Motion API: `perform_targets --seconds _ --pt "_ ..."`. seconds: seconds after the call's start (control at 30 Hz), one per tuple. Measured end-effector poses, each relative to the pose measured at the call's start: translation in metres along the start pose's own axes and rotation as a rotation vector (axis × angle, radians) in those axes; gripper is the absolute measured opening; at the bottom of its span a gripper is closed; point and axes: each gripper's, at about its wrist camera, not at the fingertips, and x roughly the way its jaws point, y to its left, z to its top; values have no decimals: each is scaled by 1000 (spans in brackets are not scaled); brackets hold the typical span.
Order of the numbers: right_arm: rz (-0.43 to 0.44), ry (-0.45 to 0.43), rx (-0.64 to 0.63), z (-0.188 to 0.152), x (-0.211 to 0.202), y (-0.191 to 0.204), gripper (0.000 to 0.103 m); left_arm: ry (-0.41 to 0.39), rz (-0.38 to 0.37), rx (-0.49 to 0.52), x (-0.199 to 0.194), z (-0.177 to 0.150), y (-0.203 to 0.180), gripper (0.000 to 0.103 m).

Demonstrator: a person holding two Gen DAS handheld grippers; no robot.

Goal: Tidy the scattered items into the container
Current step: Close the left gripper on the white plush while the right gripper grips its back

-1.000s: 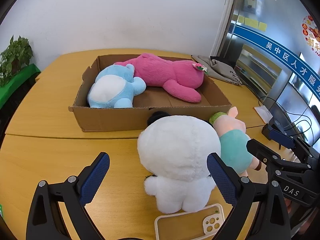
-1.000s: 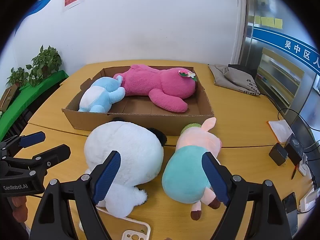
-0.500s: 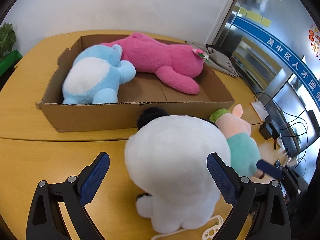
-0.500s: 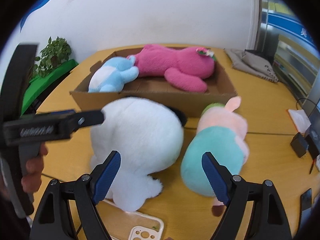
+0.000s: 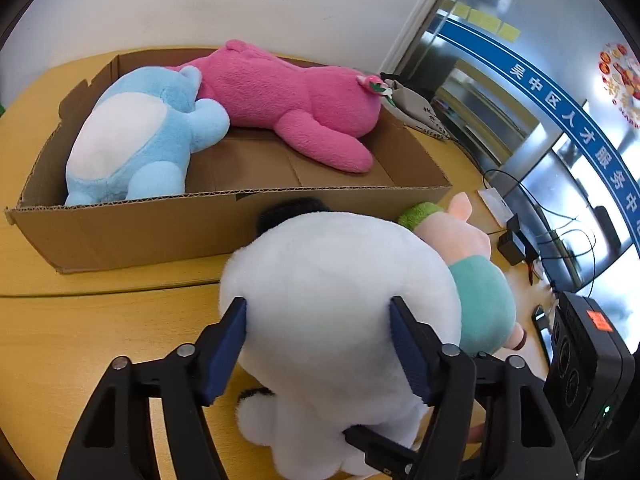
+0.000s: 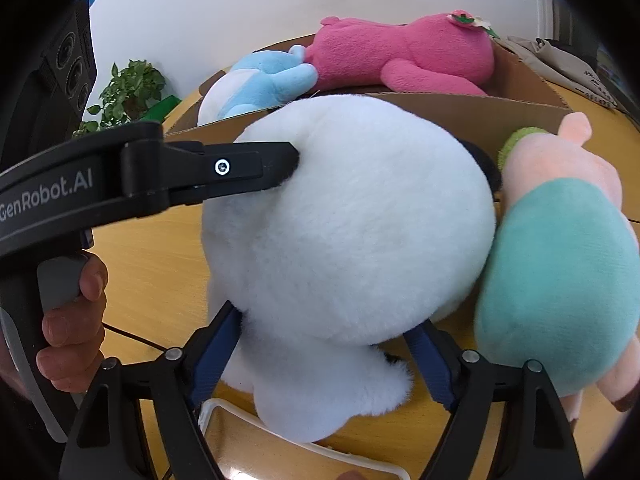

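Note:
A big white plush toy [image 5: 336,280] lies on the wooden table in front of the cardboard box [image 5: 140,232]. My left gripper [image 5: 320,344] straddles its round body and the jaws are closing, with both blue pads pressing into the fur. My right gripper [image 6: 324,348] holds the toy lower down, near its legs; its jaws are also closing, pads against the fur. One left gripper fingertip [image 6: 284,164] dents the white plush toy [image 6: 348,216]. A pig plush in a teal dress [image 6: 560,260] lies against its right side. A blue plush [image 5: 136,140] and a pink plush [image 5: 292,100] lie inside the box.
A clear phone case [image 6: 280,440] lies under the white toy near the table's front edge. A hand [image 6: 72,320] grips the left gripper's handle. Chargers and cables [image 5: 516,244] sit at the right, a grey bag [image 5: 416,112] behind the box, a plant [image 6: 128,92] at the far left.
Both grippers have dropped and moved in onto the white plush toy, and their jaws have narrowed until the pads meet the fur. The left gripper now fills the left of the right wrist view.

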Motion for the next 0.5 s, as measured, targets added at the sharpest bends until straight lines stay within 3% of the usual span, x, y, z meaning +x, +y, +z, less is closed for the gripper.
perform_targets --seconds 0.2,0.3,0.4,0.47,0.5 --pt "24 -12 -19 -3 -5 2 58 -20 -9 37 -5 -4 -3 56" --pt "31 -13 -40 -4 -8 4 54 -29 -3 51 -13 -8 -5 49" --pt "59 0 -67 -2 -10 3 53 -37 -1 56 -26 -11 -5 49" --pt "82 12 -94 -1 -11 2 56 -48 19 53 -33 -8 0 59" --pt "91 19 -103 1 -11 1 61 -53 55 50 -34 -6 3 79"
